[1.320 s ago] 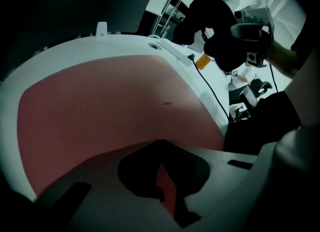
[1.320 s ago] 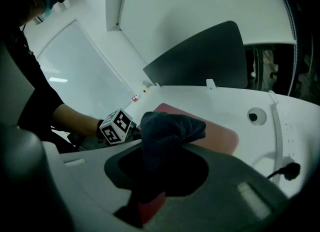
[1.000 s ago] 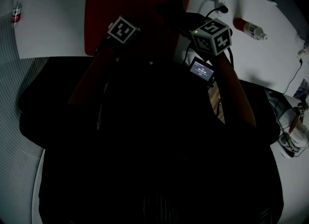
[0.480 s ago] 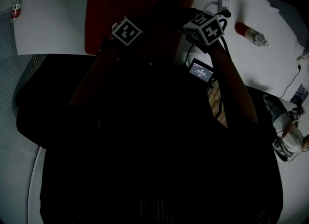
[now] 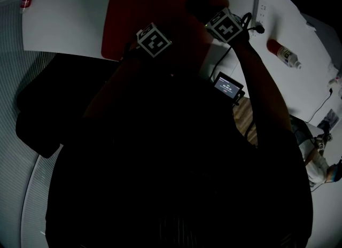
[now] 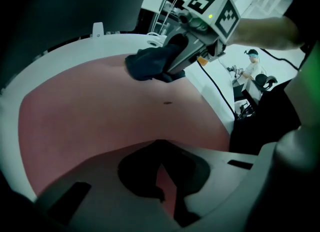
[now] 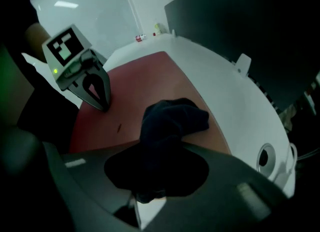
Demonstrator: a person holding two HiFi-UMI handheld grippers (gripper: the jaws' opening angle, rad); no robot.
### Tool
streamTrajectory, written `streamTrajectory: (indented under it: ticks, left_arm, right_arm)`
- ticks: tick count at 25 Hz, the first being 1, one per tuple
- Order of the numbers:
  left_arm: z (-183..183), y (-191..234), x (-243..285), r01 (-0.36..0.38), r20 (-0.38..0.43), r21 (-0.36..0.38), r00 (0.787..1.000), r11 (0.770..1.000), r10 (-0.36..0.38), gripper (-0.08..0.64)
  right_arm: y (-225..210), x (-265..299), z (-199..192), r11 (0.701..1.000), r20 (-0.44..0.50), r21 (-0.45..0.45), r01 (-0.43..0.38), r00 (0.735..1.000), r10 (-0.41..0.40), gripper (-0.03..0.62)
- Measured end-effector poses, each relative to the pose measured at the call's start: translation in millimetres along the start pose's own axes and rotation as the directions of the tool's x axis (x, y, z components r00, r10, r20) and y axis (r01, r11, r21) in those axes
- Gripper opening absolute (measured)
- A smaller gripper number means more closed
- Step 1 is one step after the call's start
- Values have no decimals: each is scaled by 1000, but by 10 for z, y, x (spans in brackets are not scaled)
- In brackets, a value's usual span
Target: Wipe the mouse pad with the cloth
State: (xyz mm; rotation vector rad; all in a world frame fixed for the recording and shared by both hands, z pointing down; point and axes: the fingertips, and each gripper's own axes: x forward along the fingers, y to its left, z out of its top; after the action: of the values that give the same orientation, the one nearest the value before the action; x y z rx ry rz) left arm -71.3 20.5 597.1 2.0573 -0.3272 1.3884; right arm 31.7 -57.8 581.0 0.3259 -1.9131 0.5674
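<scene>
Clearly the right claw clamps the cloth at the right edge of the mouse pad — bare pad runs leftward toward the closed, empty left claw.

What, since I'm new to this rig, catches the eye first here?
A big red pad fills the view. At its far end the right gripper is shut on a dark cloth bunched on the pad. The left gripper, shut and empty, rests its tips on the pad's near side.

Mouse pad top cut off — cloth near end hidden.
</scene>
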Motion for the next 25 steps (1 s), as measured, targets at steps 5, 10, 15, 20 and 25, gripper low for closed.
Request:
streamTrajectory:
  ticks: [5,10,15,20,25]
  left_arm:
    - [-10,-5,-7,3,-2,3,1000,1000,-3,6]
    - [17,-7,25,-1,-30,49,1000,999,3,6]
    - [8,-9,24,-15,-46,58,999,998,18,6]
    - [29,-1,45,3,-68,84,998,996,3,6]
    - [2,5,32,-4,-61,72,998,997,8,6]
  right_arm:
    - [-6,54,-1,999,14,30,15,1000,-15,84]
    - [38,70,-22,999,1,-20,30,1000,-30,80]
    - [1127,328,4,950,-60,-283,-134,991,122,80]
    - [1591,460,-14,906,-101,-335,-260,966,240,80]
    - [1177,366,10,926,16,-22,-377,926,377,77]
